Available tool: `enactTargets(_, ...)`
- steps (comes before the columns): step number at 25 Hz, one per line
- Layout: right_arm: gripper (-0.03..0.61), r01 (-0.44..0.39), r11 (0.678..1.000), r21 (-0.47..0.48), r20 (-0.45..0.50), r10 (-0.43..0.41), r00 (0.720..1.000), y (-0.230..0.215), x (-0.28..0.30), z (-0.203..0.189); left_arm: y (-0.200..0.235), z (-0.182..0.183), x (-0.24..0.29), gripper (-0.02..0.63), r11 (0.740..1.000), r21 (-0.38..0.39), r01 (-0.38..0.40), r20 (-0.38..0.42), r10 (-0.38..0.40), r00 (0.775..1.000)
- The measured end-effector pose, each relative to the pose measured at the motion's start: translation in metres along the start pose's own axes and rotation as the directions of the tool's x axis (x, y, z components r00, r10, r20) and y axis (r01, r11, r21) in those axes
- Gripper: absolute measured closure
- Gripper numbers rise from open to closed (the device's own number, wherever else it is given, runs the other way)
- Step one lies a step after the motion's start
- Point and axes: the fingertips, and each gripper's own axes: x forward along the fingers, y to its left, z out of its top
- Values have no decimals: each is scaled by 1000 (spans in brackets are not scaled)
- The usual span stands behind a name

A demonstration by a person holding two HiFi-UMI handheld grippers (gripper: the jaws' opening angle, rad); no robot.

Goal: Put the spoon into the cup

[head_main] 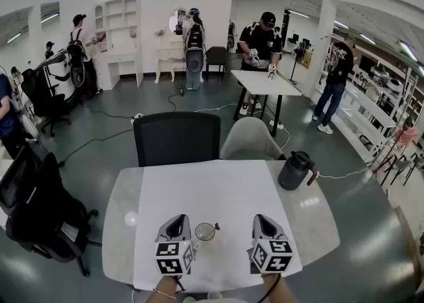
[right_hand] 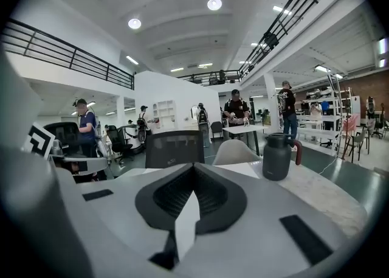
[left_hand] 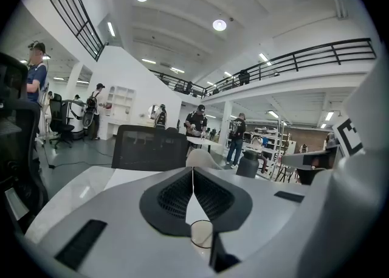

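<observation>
A small clear glass cup (head_main: 205,231) stands on the white cloth near the table's front edge, between my two grippers. A thin dark piece (head_main: 216,227) shows at its right rim; whether it is the spoon is too small to tell. My left gripper (head_main: 178,219) is just left of the cup, shut and holding nothing. In the left gripper view the cup's rim (left_hand: 202,234) shows low down behind the closed jaws (left_hand: 192,172). My right gripper (head_main: 263,218) is a short way right of the cup, also shut and holding nothing (right_hand: 194,168).
A dark jug (head_main: 295,170) stands at the table's far right, seen also in the right gripper view (right_hand: 278,156). A black chair (head_main: 177,137) and a grey chair (head_main: 250,139) sit at the far edge. The marble tabletop (head_main: 122,209) lies bare left of the cloth. People stand further back.
</observation>
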Motion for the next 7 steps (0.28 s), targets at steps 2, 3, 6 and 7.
enactTargets(2, 548, -2, 1000, 2, -1, 2, 1000, -1, 1, -1, -1, -1, 1, 592, 1000, 2, -1, -1, 1, 1000)
enactTargets(3, 548, -3, 1000, 2, -2, 3, 1000, -1, 1, -1, -1, -1, 2, 592, 1000, 2, -1, -1, 1, 1000)
enactTargets(6, 548, -7, 1000, 4, -3, 7, 1000, -1, 1, -1, -1, 0, 1, 592, 1000, 4, -2, 4, 2, 1000)
enactTargets(7, 548, -9, 1000, 5, -3, 9, 1000, -1, 1, -2, -1, 1, 1, 592, 1000, 5, -2, 6, 2, 1000)
